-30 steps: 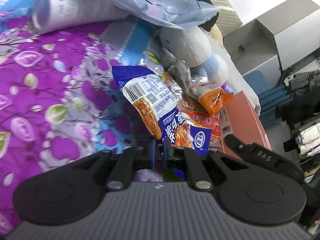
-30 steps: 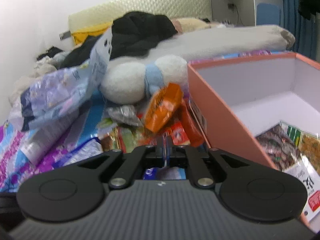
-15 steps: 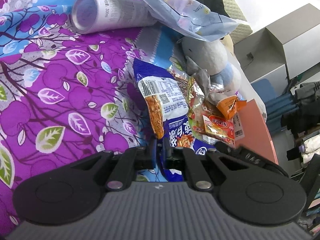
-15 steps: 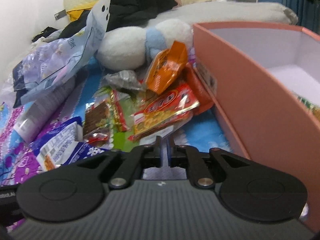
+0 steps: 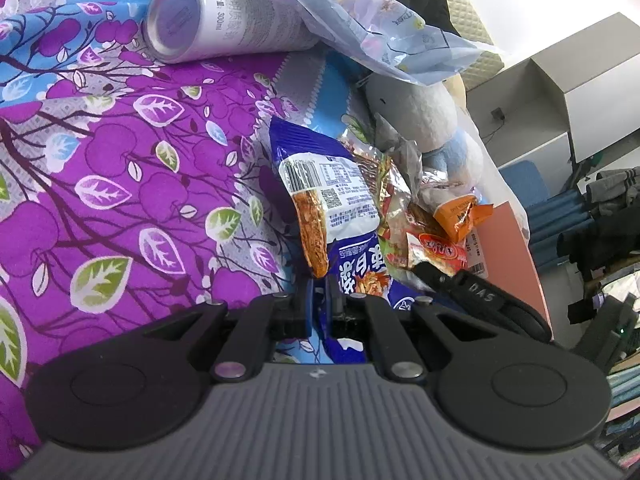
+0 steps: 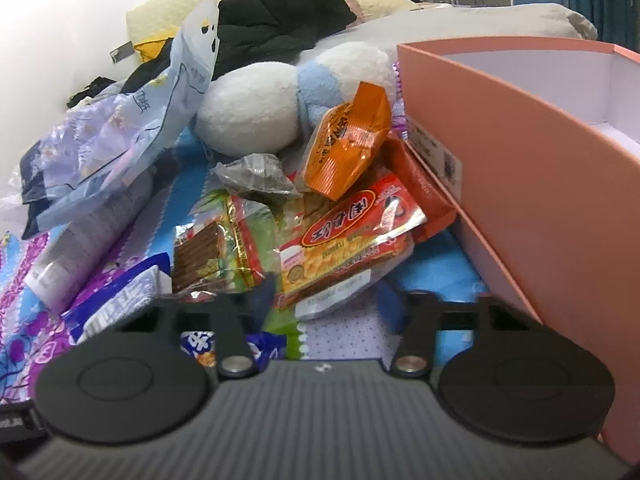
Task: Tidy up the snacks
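Observation:
A blue snack bag [image 5: 332, 208] lies on the purple bedspread [image 5: 120, 184], its near end running in between the fingers of my left gripper [image 5: 318, 300], which is shut on it. Beside it is a heap of packets: a red-and-yellow one [image 6: 352, 232], an orange one [image 6: 348, 140] and a green-and-brown one [image 6: 216, 248]. My right gripper [image 6: 323, 300] hovers low over this heap, jaws wide apart and closing. The near edge of the red-and-yellow packet lies between the fingertips [image 6: 260, 296], untouched. A pink box [image 6: 520, 200] stands to the right.
A white can [image 5: 224, 20] lies at the back under a pale-blue plastic bag [image 6: 152, 120]. A white-and-blue plush toy [image 6: 256, 112] and black clothes [image 6: 280, 28] sit behind the snacks. The box wall is close to the right gripper's right side.
The left gripper has drawn back over the bedspread with the blue bag still at its fingertips. The right gripper sank toward the heap beside the box, and its jaws went from shut to wide apart.

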`<action>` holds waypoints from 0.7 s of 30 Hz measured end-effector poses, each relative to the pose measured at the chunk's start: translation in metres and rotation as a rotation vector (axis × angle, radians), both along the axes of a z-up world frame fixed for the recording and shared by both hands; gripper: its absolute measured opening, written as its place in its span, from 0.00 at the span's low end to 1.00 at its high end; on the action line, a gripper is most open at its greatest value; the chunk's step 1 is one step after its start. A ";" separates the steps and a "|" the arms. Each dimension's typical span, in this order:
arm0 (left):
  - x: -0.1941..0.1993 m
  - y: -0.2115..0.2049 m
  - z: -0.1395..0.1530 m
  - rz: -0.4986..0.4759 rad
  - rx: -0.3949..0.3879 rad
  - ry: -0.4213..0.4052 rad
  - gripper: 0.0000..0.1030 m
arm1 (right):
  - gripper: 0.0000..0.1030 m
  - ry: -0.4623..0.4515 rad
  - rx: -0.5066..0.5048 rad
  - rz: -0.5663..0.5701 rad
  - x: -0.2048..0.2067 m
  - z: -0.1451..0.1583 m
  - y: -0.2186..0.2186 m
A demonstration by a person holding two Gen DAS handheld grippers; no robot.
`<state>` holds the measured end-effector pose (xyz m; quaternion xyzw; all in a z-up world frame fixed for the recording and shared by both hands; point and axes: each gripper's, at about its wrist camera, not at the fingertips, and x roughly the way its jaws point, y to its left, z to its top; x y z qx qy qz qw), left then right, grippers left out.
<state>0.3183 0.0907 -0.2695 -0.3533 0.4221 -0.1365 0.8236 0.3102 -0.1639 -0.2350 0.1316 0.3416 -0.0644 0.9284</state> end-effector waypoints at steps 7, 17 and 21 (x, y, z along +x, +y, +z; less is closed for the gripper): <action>-0.011 -0.006 0.014 -0.030 0.012 -0.015 0.06 | 0.10 -0.026 -0.003 0.032 -0.020 0.020 -0.005; -0.065 0.001 0.039 -0.039 0.015 -0.023 0.05 | 0.04 -0.011 0.036 0.077 -0.080 0.044 -0.011; -0.089 0.005 0.047 -0.048 0.016 -0.014 0.05 | 0.03 -0.002 0.053 0.092 -0.112 0.053 -0.014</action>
